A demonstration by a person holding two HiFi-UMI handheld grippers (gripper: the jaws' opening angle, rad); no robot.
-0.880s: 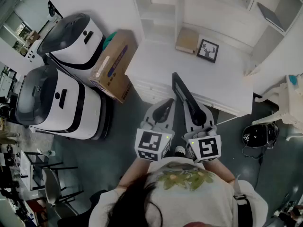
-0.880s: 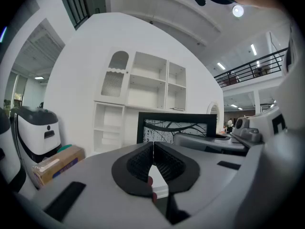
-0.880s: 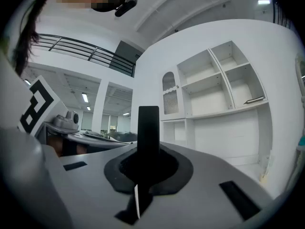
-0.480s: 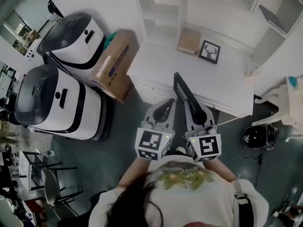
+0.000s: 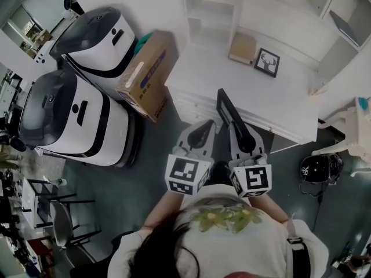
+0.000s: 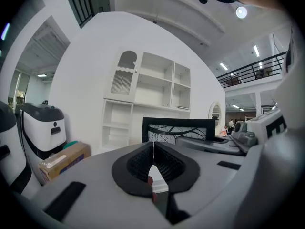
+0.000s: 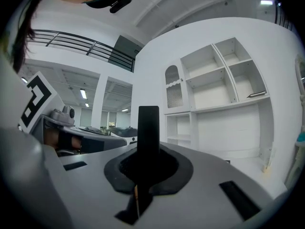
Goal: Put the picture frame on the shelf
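A black picture frame point(image 5: 230, 117) is held edge-on, and my right gripper point(image 5: 239, 134) is shut on its lower end. In the right gripper view the frame point(image 7: 148, 128) rises as a dark bar from between the pads of the right gripper point(image 7: 148, 152). In the left gripper view its patterned face point(image 6: 178, 129) shows beyond my left gripper point(image 6: 153, 147), which is shut and holds nothing. My left gripper point(image 5: 203, 128) sits just left of the frame. The white shelf unit point(image 5: 215, 11) stands ahead, behind a white cabinet top point(image 5: 232, 88).
On the cabinet top stand a small deer picture point(image 5: 267, 62) and a tan box point(image 5: 242, 47). A cardboard box point(image 5: 146, 77) leans at the cabinet's left end. Two white and black machines point(image 5: 95, 33) point(image 5: 64, 120) stand at the left. A black helmet point(image 5: 316, 169) lies on the floor at the right.
The head view has shifted, so the cabinet, shelf and deer picture now sit further right. Both grippers keep their pose, and the right one still grips the frame.
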